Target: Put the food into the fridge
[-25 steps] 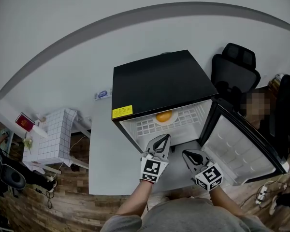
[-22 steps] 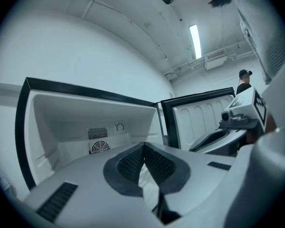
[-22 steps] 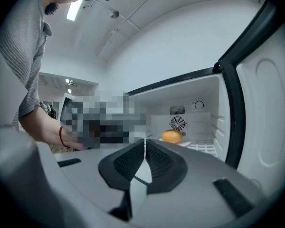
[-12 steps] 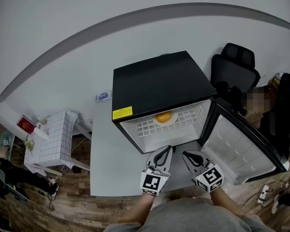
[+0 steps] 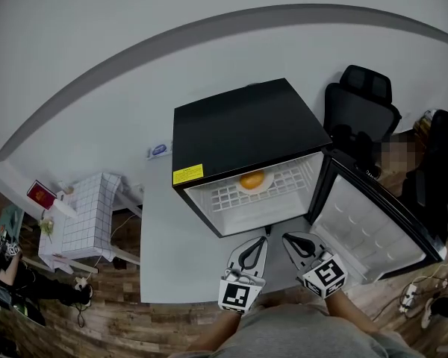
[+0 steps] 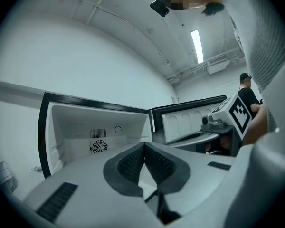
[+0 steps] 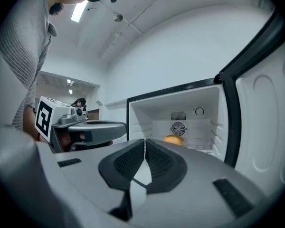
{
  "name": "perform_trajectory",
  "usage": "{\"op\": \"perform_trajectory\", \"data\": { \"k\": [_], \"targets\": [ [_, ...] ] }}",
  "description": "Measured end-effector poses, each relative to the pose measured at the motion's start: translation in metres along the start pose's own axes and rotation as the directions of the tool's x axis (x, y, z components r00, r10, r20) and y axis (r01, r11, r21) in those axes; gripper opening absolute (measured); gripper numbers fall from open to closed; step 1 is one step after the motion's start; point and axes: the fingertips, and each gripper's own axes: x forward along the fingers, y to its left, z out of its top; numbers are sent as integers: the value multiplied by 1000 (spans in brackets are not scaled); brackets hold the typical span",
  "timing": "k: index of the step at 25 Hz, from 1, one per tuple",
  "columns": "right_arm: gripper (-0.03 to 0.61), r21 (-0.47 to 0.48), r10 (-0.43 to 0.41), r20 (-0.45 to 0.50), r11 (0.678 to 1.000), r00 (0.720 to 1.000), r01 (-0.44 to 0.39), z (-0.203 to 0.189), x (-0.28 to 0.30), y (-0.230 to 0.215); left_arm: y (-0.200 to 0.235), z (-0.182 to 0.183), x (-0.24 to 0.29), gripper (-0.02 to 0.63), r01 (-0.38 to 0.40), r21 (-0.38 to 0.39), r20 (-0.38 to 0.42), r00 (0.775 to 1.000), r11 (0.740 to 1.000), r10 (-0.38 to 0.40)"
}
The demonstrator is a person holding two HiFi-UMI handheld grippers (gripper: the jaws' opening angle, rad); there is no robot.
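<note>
A black mini fridge (image 5: 246,129) stands on a grey table with its door (image 5: 373,230) swung open to the right. Inside, an orange food item (image 5: 253,179) lies on a white plate on the wire shelf; the right gripper view shows this food (image 7: 173,139) deep in the compartment. My left gripper (image 5: 263,239) is shut and empty, just in front of the fridge opening. My right gripper (image 5: 287,238) sits beside it, also shut with nothing in it. In their own views, the left gripper (image 6: 143,145) and right gripper (image 7: 145,140) both point level into the fridge.
The grey table (image 5: 164,252) reaches left of the fridge. A black office chair (image 5: 362,103) stands behind the open door. A small white tiled table (image 5: 86,211) with small items stands at the left on the wooden floor. Cables (image 5: 407,297) lie at the right.
My left gripper has drawn back from the fridge opening toward my body, still shut. The right gripper has stayed in place.
</note>
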Motion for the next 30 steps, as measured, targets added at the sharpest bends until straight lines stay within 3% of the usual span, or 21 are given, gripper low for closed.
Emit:
{"op": "perform_trajectory", "data": {
  "k": [8,30],
  "targets": [
    [12,-25,-7,-8,1000,1000,7,3,-4,1,-4,11,2,11,16,25,31,999,1000,-17],
    [12,-16,-32,12,999,999,32,10,-5,-4,-4,-4,4,11,23,-31,-22,999,999,-24]
  ]
}}
